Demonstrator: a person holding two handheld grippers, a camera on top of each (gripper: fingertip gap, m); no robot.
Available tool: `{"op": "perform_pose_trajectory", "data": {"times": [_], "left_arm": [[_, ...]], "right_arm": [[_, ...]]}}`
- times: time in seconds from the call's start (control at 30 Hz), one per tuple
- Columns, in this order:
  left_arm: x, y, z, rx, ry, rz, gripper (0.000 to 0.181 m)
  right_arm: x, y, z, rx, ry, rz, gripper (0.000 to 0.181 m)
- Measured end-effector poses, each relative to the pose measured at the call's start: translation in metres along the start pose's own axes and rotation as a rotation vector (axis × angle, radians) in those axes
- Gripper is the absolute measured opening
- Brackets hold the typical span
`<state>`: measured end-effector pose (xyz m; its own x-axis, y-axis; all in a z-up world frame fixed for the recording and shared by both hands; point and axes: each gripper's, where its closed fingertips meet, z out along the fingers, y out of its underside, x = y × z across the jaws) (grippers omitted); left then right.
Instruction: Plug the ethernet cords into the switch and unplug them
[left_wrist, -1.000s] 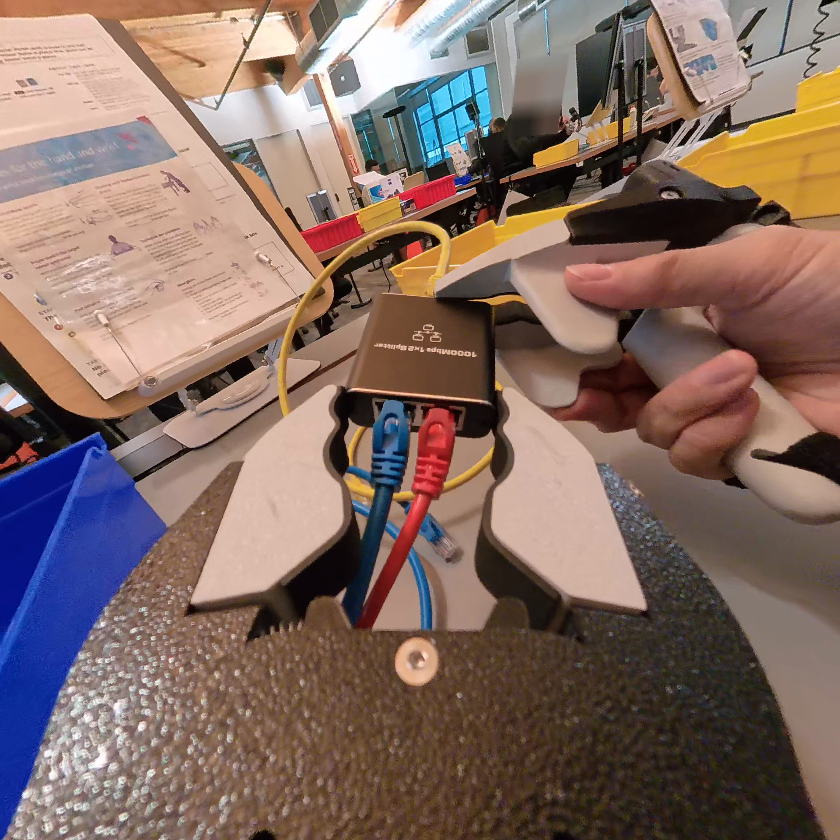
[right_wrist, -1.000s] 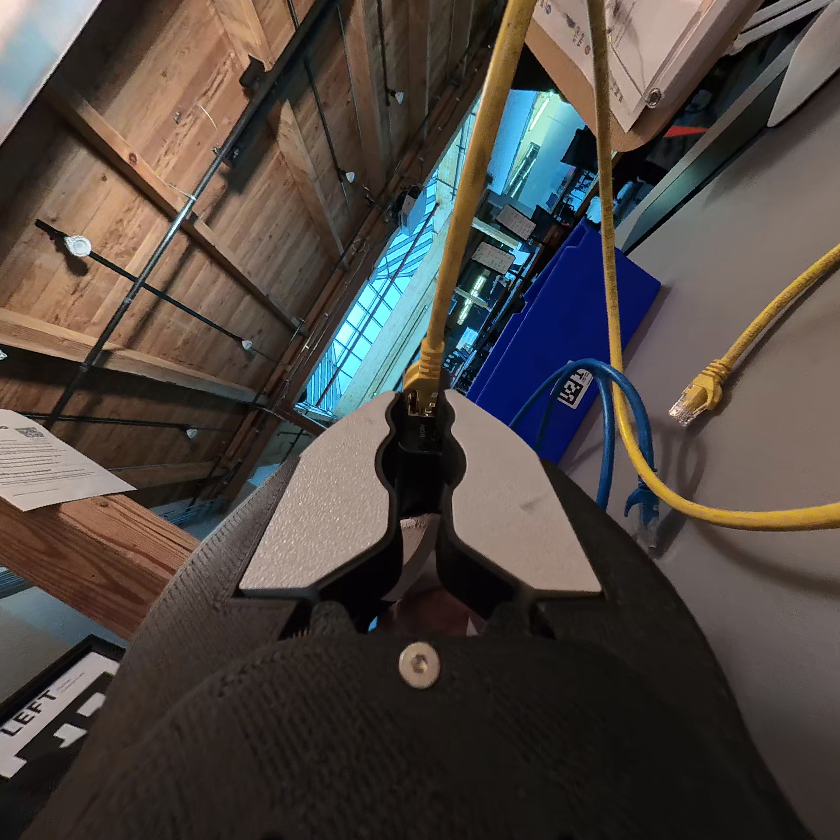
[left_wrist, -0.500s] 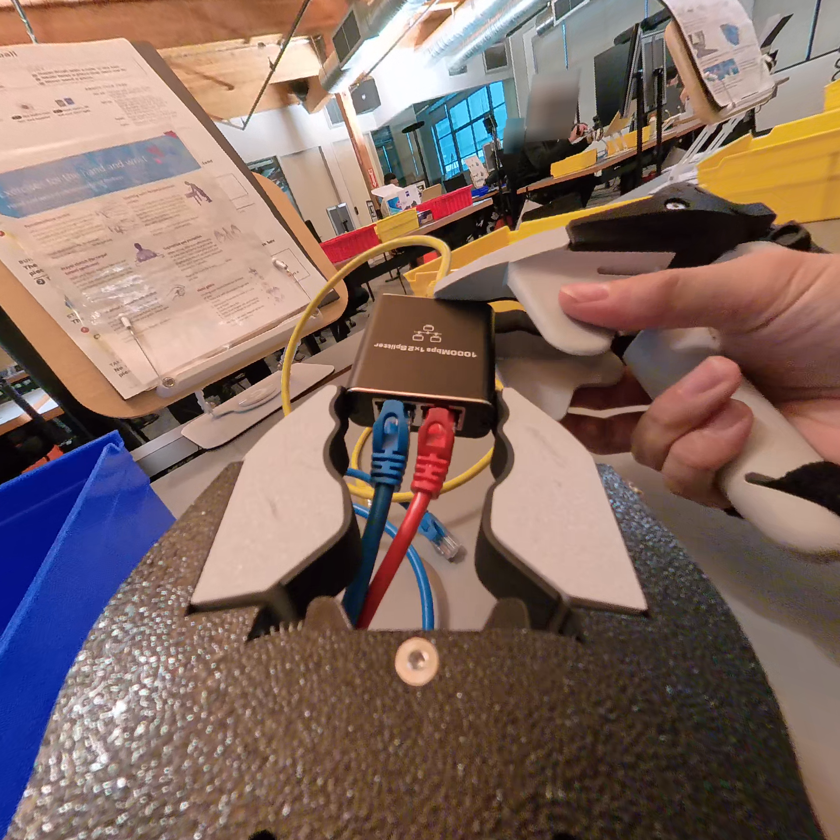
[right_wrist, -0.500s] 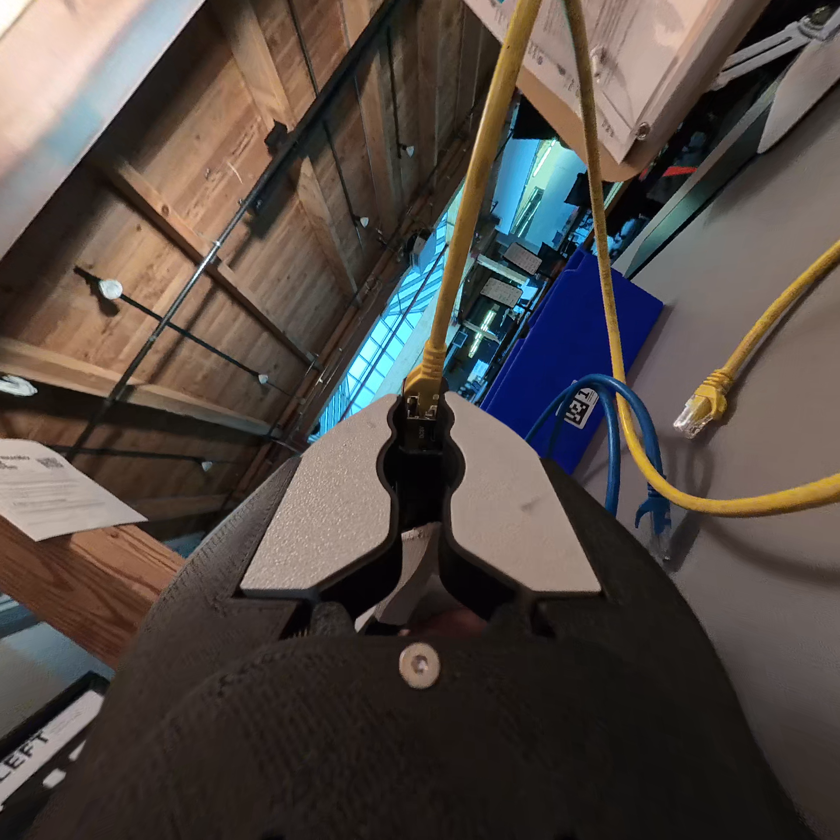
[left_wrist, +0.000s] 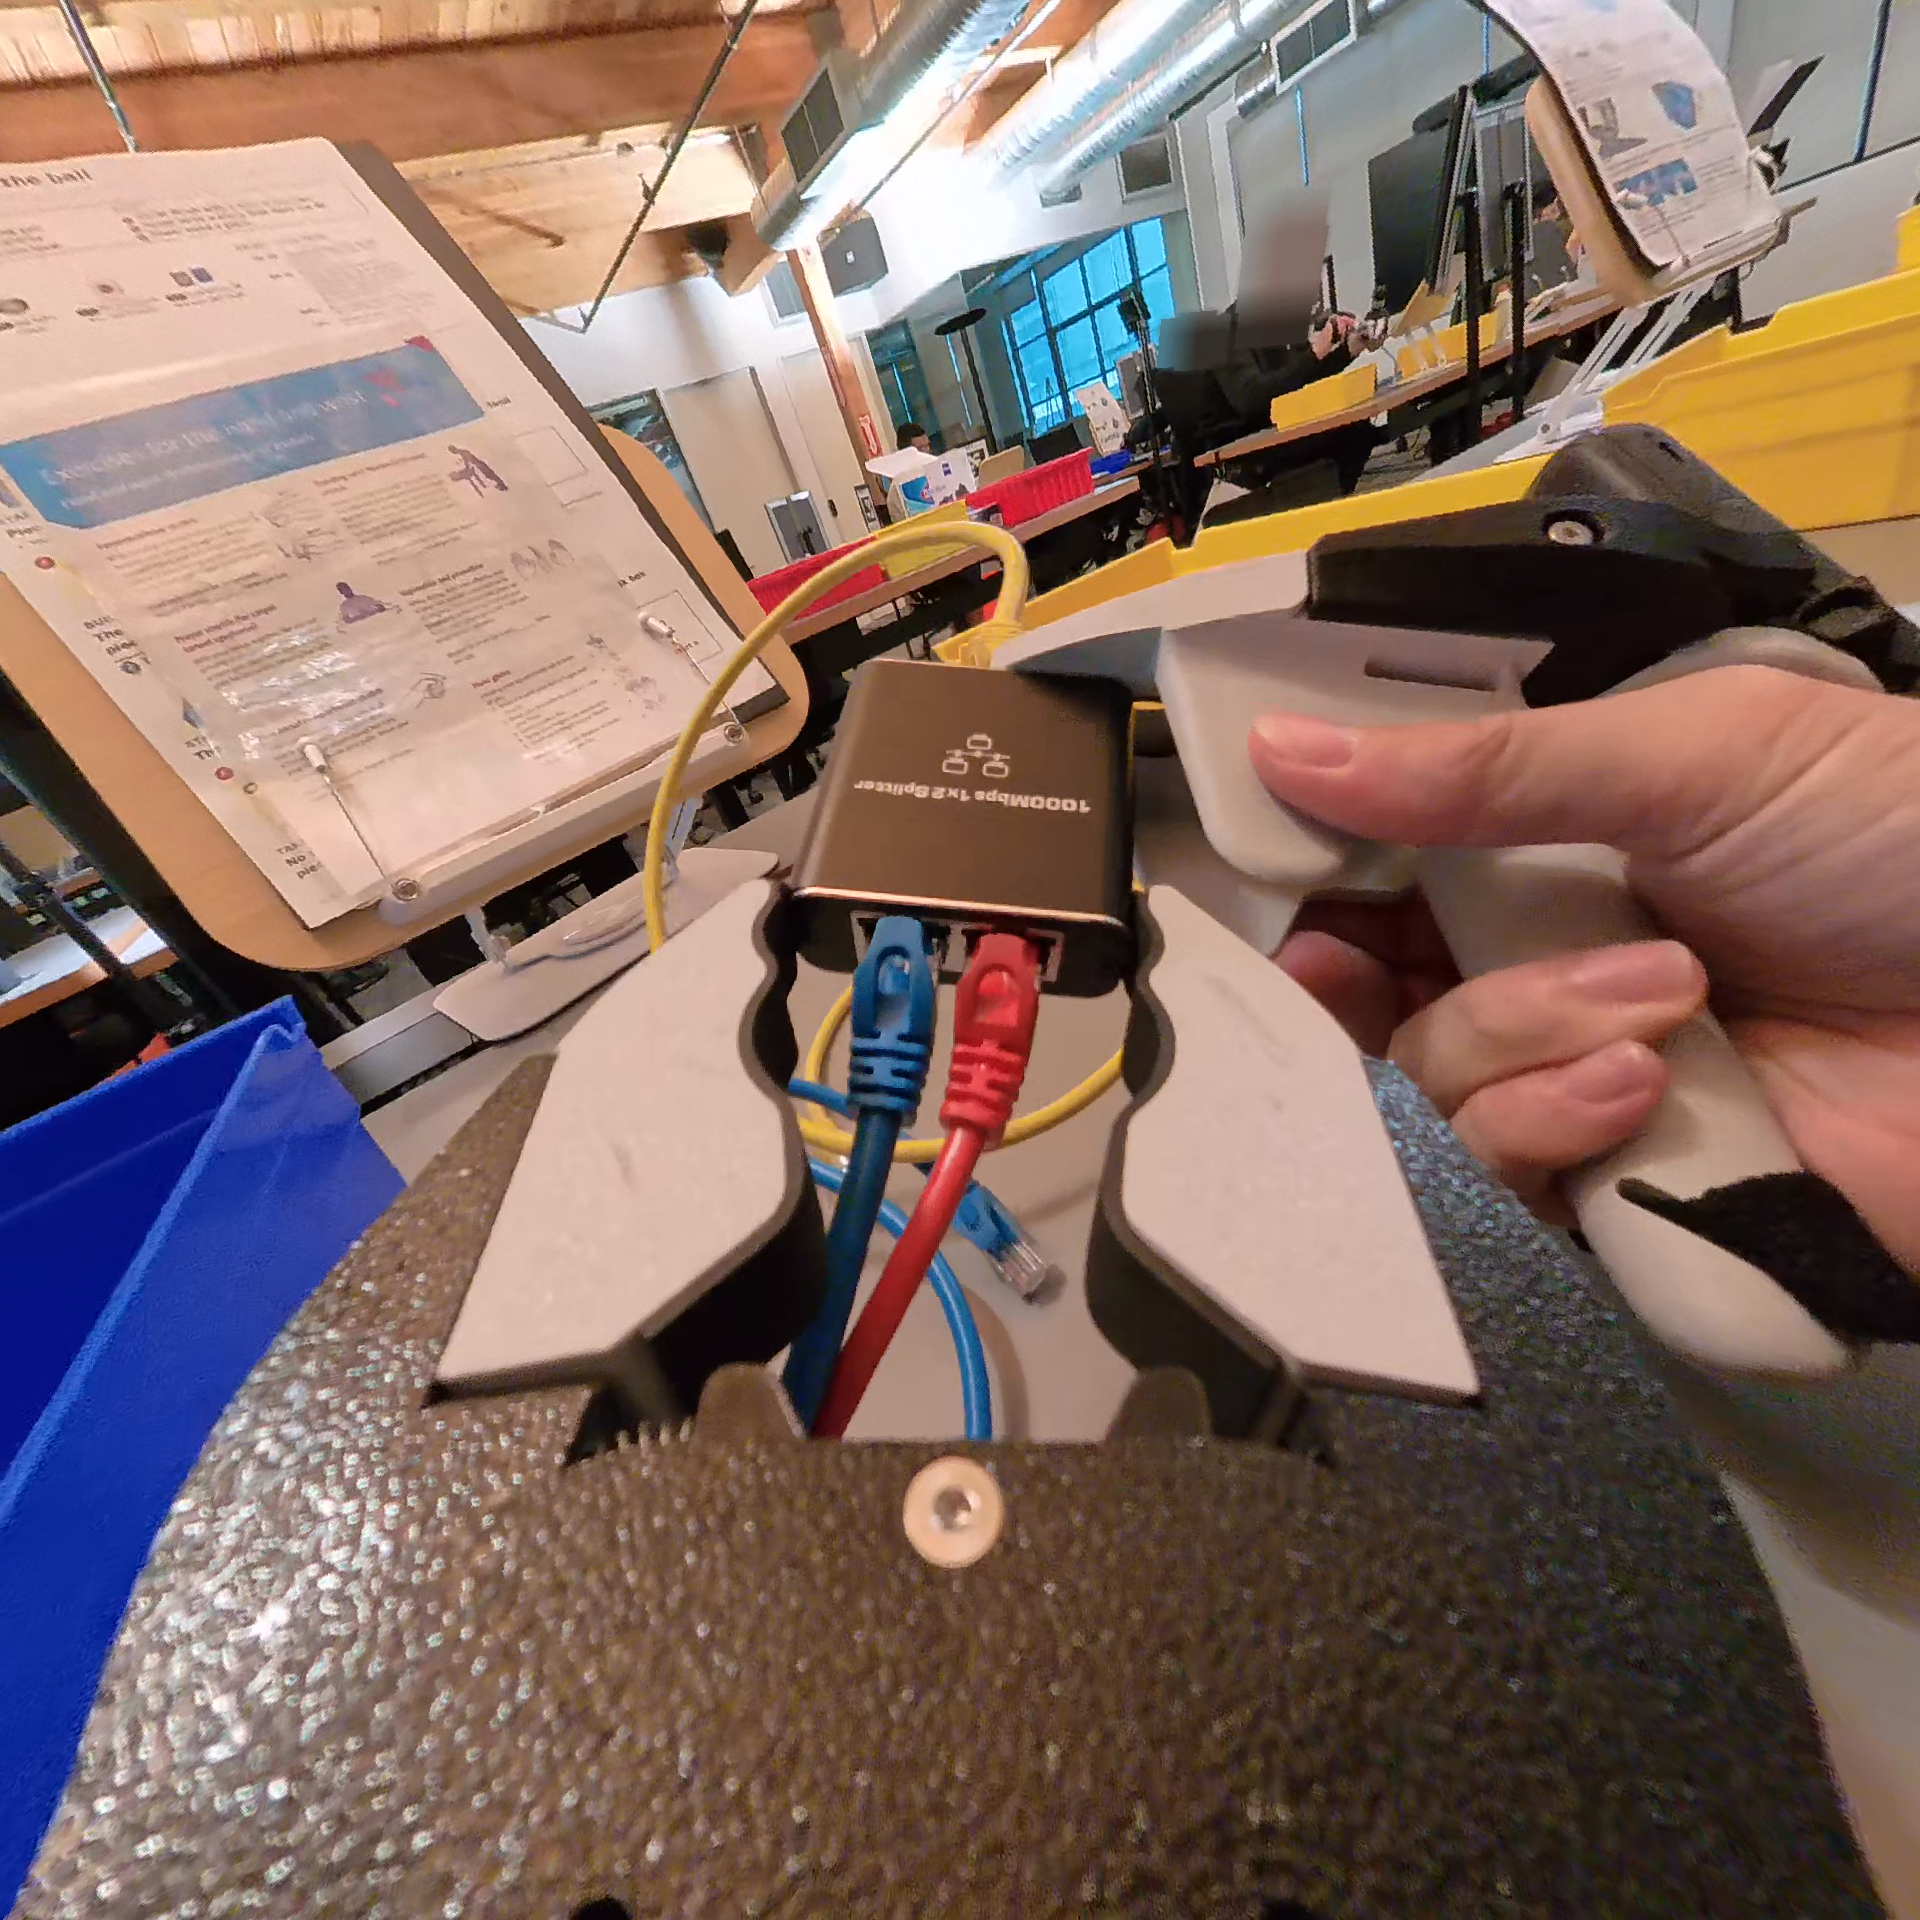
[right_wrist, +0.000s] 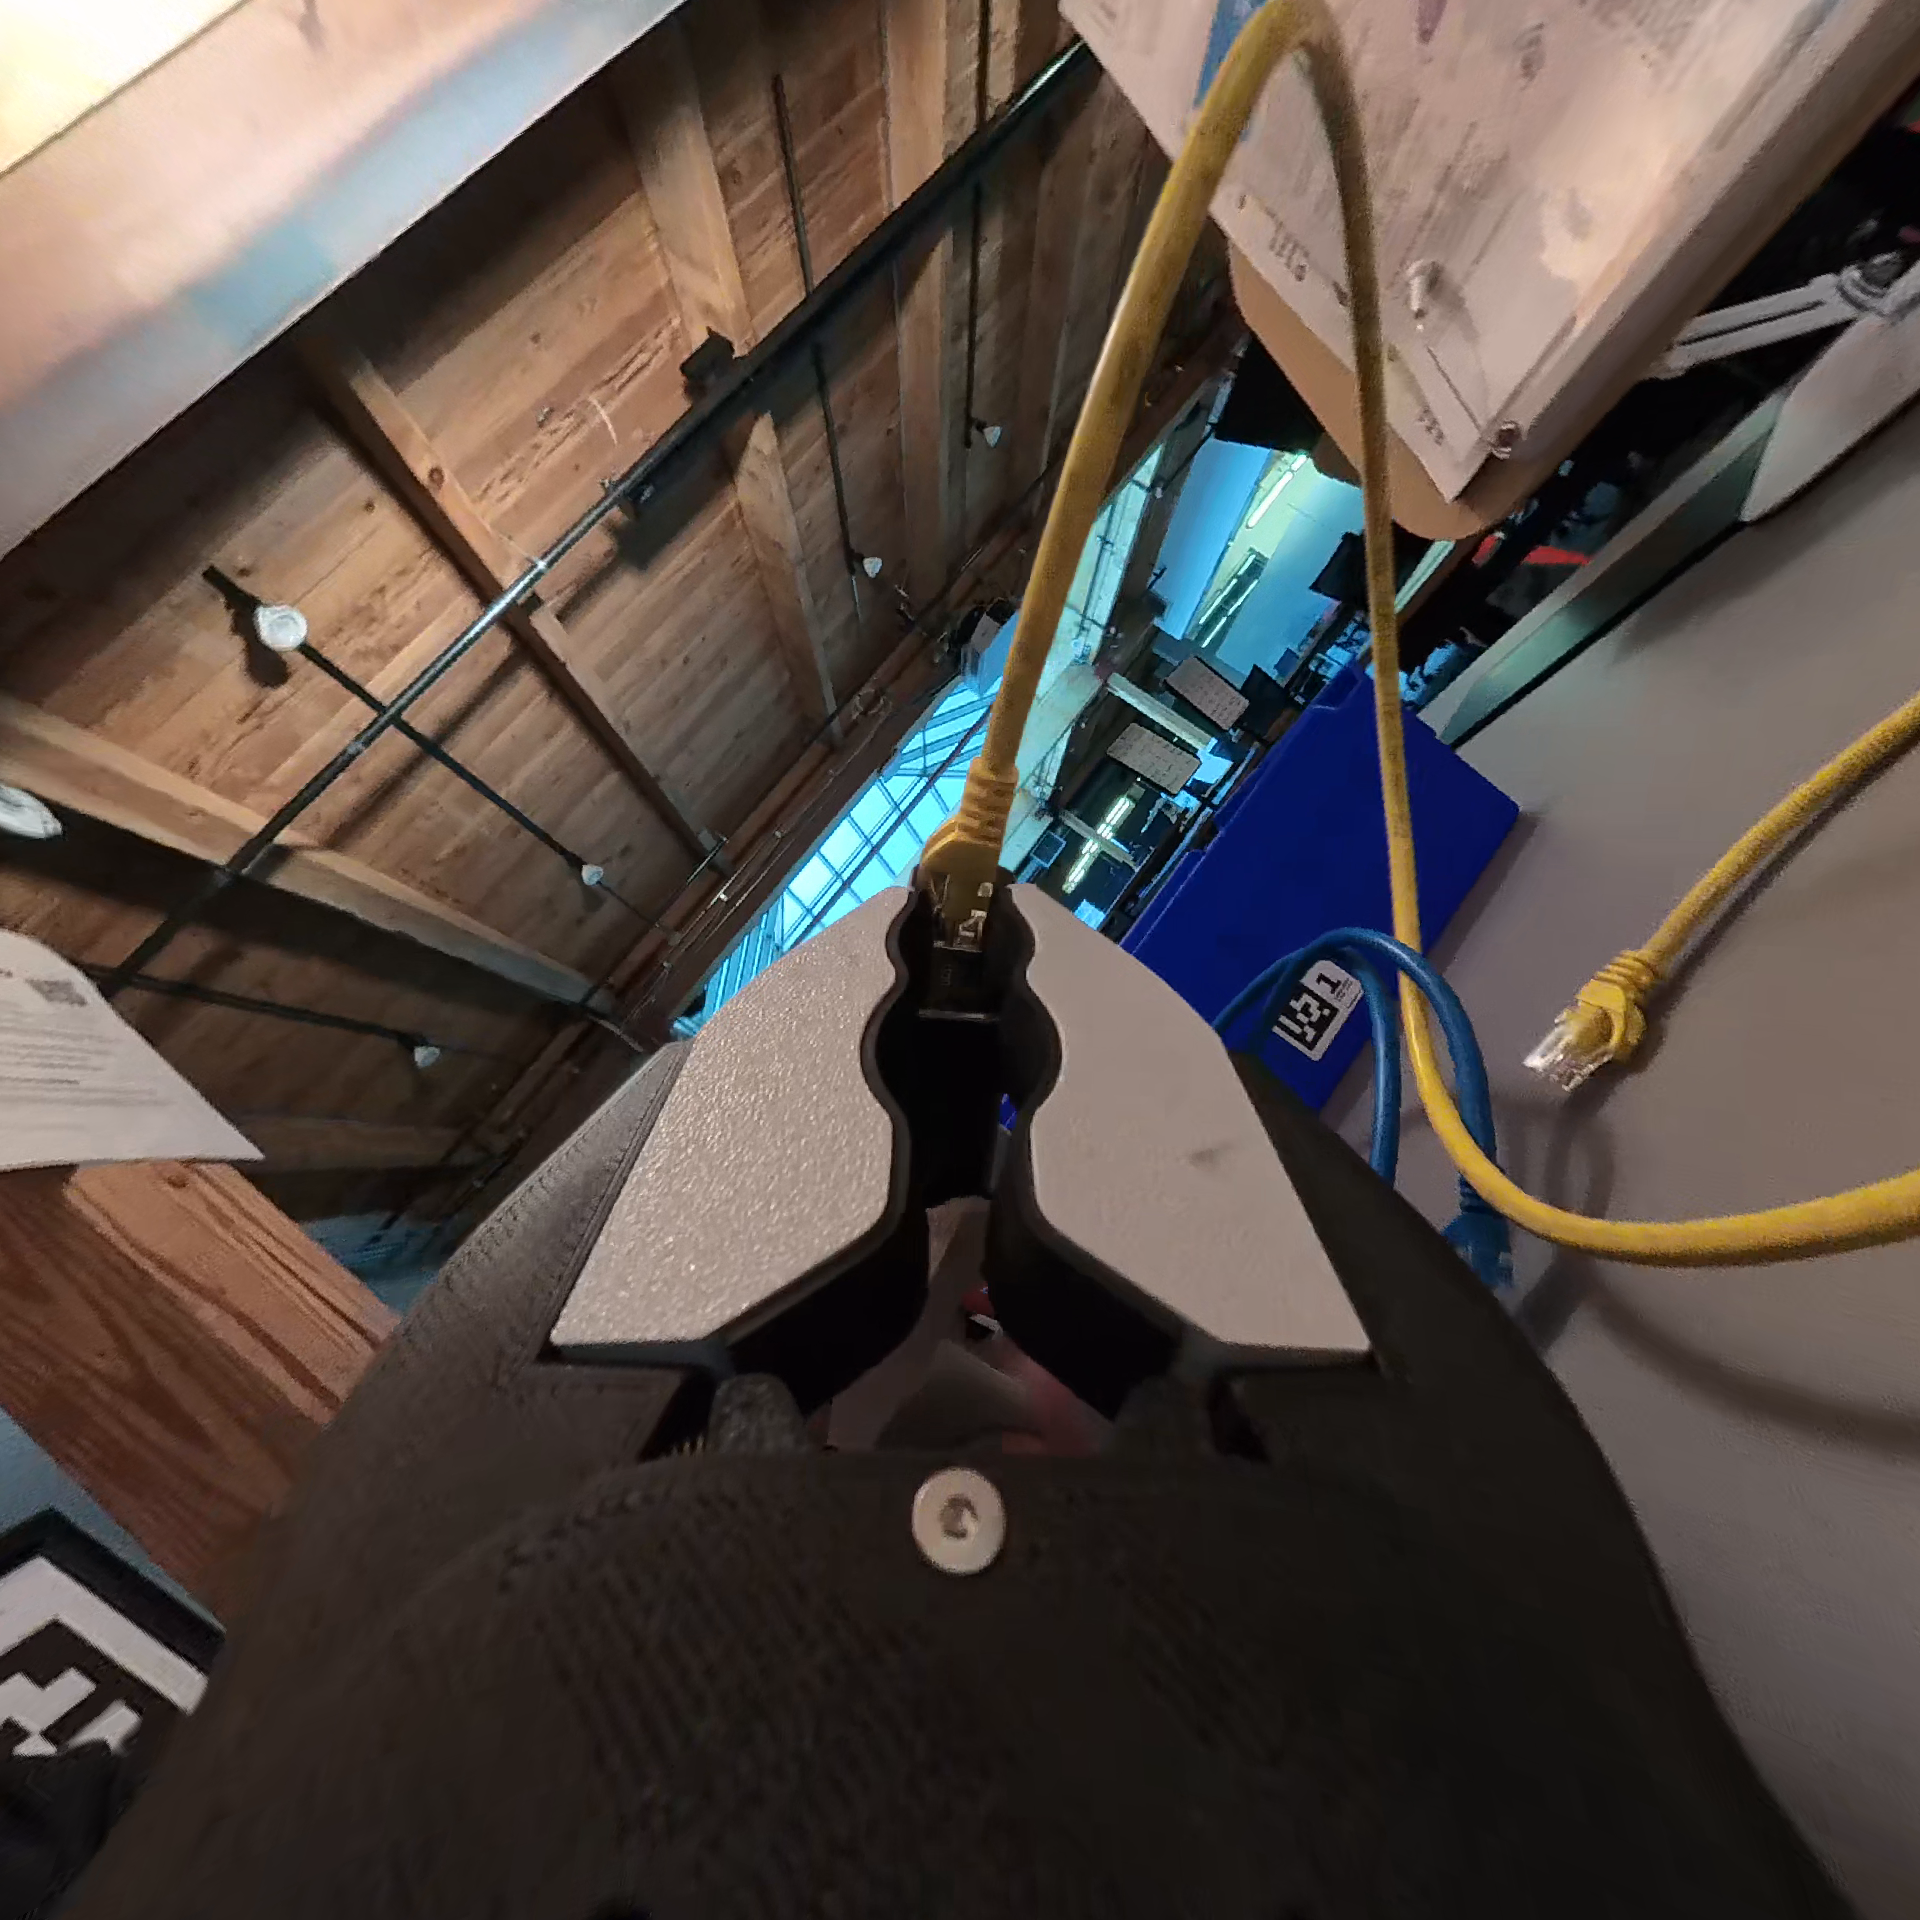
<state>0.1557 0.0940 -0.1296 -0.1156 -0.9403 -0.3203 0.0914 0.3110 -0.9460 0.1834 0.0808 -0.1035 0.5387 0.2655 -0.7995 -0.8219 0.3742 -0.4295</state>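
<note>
Left tool (left_wrist: 956, 940) pinching switch (left_wrist: 971, 795) above table (right_wrist: 1714, 831), right tool (right_wrist: 961, 925) clamped on yellow plug (right_wrist: 966, 842), blue bin (left_wrist: 125, 1226) at table edge.

The switch (left_wrist: 966, 800) is showing a dark brown-black case with white markings on top. A blue cord (left_wrist: 883, 1039) and a red cord (left_wrist: 982, 1049) are sitting in its ports, blue at 9 o'clock of red. A yellow cord (right_wrist: 1049, 582) is looping past wooden ceiling boards (right_wrist: 499, 436). The left gripper (left_wrist: 956, 935) is showing pale grey fingers (left_wrist: 634, 1153) on a speckled black body. At 8 o'clock a bright blue bin (left_wrist: 145, 1247) is standing; yellow bins (left_wrist: 1787, 384) are showing at 2 o'clock.
</note>
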Motion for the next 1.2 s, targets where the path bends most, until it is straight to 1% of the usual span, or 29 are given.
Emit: {"op": "perform_pose_trajectory", "data": {"times": [0.07,0.13,0.17,0.3,0.37,0.47,0.53,0.6,0.7,0.8,0.93,0.97,1.03,1.13,1.2], "left_arm": [[0.000,0.000,-0.001,0.009,-0.007,0.016,0.061],[0.003,-0.003,-0.002,0.033,-0.006,0.042,0.061],[0.005,-0.005,-0.003,0.044,0.002,0.049,0.060],[0.008,-0.015,-0.006,0.103,0.002,0.068,0.060],[0.008,-0.019,-0.007,0.127,0.001,0.071,0.060],[0.005,-0.021,-0.009,0.141,-0.003,0.057,0.060],[0.005,-0.025,-0.011,0.168,0.010,0.046,0.060],[0.005,-0.032,-0.015,0.208,0.017,0.047,0.060],[0.024,-0.051,-0.022,0.297,0.151,0.061,0.060],[0.025,-0.068,-0.028,0.338,0.169,0.054,0.060],[0.005,-0.089,-0.038,0.408,0.177,-0.110,0.060],[0.000,-0.095,-0.042,0.439,0.193,-0.148,0.060],[-0.011,-0.099,-0.046,0.471,0.199,-0.183,0.060],[-0.024,-0.100,-0.051,0.522,0.193,-0.222,0.060],[-0.032,-0.107,-0.058,0.577,0.194,-0.253,0.060]], "right_arm": [[0.001,-0.004,0.000,0.010,0.000,-0.021,0.012],[-0.002,-0.015,-0.002,0.032,-0.016,-0.041,0.012],[-0.006,-0.019,-0.003,0.016,-0.028,-0.077,0.012],[-0.031,-0.033,-0.004,-0.082,-0.036,-0.351,0.012],[-0.048,-0.046,-0.007,-0.107,-0.046,-0.470,0.012],[-0.075,-0.075,-0.016,-0.109,-0.039,-0.654,0.011],[-0.093,-0.093,-0.023,-0.120,-0.040,-0.745,0.011],[-0.105,-0.116,-0.031,-0.090,0.004,-0.828,0.010],[-0.100,-0.143,-0.032,-0.098,0.083,-0.898,0.010],[-0.086,-0.156,-0.029,-0.126,0.142,-0.911,0.011],[-0.074,-0.152,-0.025,-0.189,0.214,-0.978,0.011],[-0.077,-0.143,-0.023,-0.206,0.185,-0.935,0.010],[-0.088,-0.115,-0.016,-0.248,0.065,-0.805,0.010],[-0.102,-0.071,-0.007,-0.328,-0.050,-0.699,0.010],[-0.107,-0.048,-0.001,-0.362,-0.096,-0.610,0.011]]}}
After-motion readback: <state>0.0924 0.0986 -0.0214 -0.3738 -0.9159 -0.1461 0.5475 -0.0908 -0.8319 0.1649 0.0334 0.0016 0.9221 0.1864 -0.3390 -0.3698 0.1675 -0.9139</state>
